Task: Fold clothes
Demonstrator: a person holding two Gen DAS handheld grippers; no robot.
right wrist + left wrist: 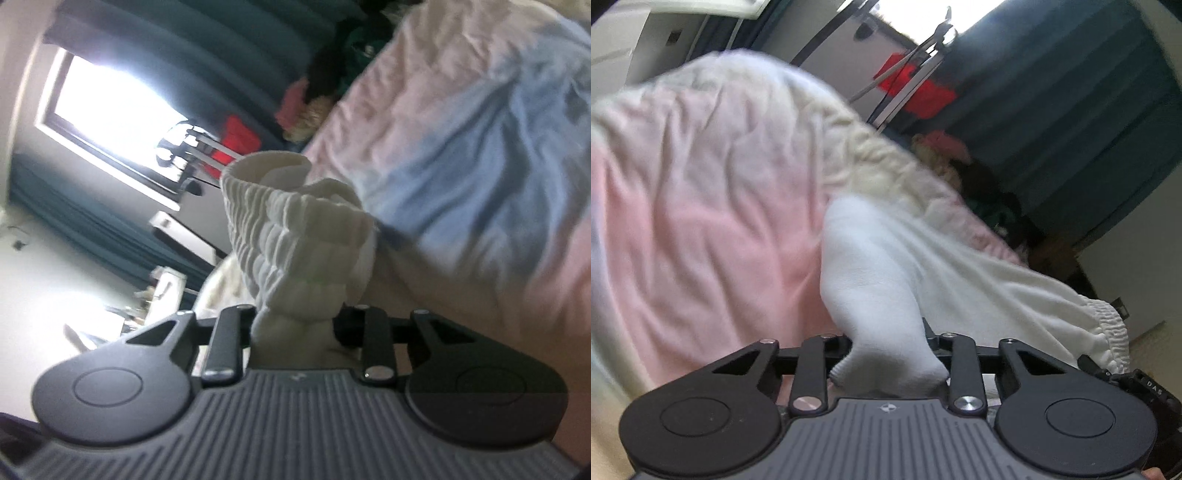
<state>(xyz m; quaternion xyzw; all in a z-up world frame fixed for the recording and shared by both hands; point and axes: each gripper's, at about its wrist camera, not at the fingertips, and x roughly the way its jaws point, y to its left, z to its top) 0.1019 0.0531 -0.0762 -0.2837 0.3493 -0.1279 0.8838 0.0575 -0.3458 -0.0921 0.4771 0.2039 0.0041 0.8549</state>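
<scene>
Your left hand-held gripper (890, 354) and right hand-held gripper (295, 325) each clamp the white garment (960, 266), its elastic waistband (295, 221) bunched, held above the bed (701, 184); no fold shows.

Left gripper (890, 347): matt black linkage arms on silver round-head screws, two black discs with a circular recess flanking a grey ribbed plate that bears a small round cross mark. Right gripper (295, 328): the same black arms, silver screws, discs and grey ribbed plate
</scene>
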